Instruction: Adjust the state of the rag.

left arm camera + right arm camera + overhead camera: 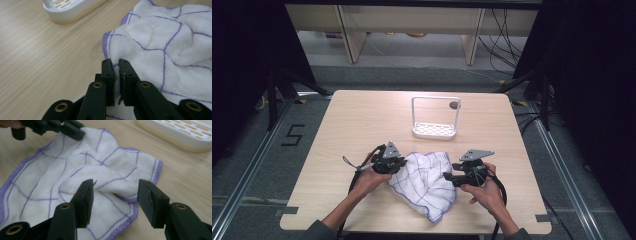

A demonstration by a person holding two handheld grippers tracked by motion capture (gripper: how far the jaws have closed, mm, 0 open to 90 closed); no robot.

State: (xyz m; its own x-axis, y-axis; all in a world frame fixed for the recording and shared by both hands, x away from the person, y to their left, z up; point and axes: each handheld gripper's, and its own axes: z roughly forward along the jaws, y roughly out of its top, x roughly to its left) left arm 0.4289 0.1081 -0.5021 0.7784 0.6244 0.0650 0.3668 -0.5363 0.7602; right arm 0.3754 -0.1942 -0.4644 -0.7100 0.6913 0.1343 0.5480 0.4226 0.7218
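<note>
Crumpled on the surface, near edge, between both hands: cloth. Left tool pinched nearly closed on a hem fold; right tool spread wide over the opposite corner, gripping nothing. Goal unstated; probably early, one corner taken, other pending. Rack beyond, purpose unclear

Cloth near table front, rack behind.
</note>
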